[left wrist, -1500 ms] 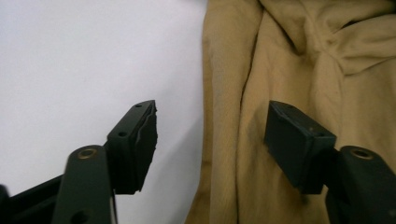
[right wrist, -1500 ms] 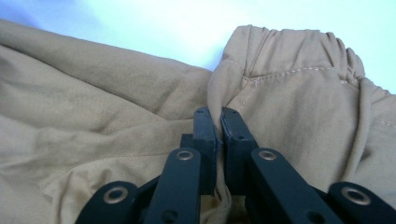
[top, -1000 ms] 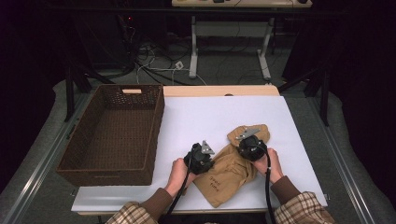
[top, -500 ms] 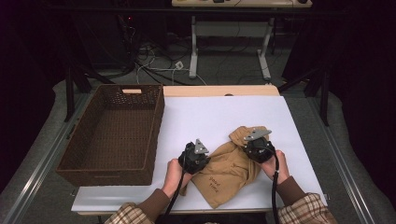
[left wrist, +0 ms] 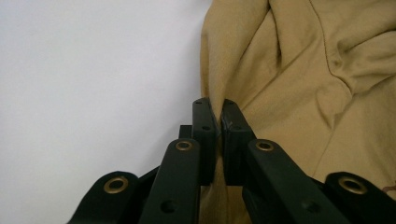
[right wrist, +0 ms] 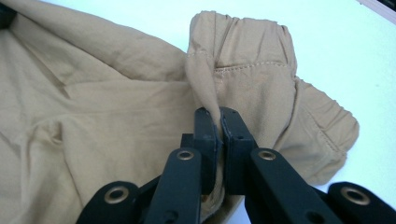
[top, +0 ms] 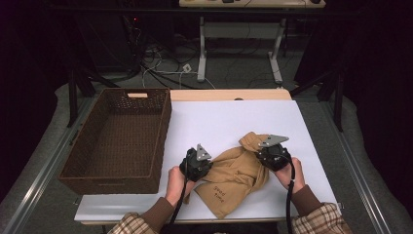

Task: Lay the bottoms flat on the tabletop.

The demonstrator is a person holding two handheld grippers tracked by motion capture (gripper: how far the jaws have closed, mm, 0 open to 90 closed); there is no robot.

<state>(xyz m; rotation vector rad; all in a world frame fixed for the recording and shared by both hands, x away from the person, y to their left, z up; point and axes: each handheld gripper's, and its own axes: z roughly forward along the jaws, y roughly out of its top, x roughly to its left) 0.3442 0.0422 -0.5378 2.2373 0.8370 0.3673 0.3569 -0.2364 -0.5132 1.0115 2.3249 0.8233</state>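
Observation:
A tan garment (top: 236, 178) with dark lettering lies crumpled on the white table (top: 229, 122), near its front edge. My left gripper (top: 200, 168) sits at the garment's left edge, shut on a pinched fold of the tan cloth (left wrist: 233, 60); that fold rises between the tips of the left gripper (left wrist: 218, 103). At the garment's right side my right gripper (top: 268, 155) is shut on a fold beside the gathered waistband (right wrist: 243, 56), and the cloth runs up from the tips of the right gripper (right wrist: 218, 112). The stretch between the two grippers is pulled fairly flat.
A brown wicker basket (top: 92, 170) stands on the left of the table, touching its left edge. Behind the table are a dark floor with cables (top: 160, 63) and a white stand's legs (top: 202, 48). Bare white table (top: 234, 114) lies beyond the garment.
Both grippers have drawn apart, left to the left and right to the right, and slightly up. The garment has been spread wider between them; both stay shut on the cloth.

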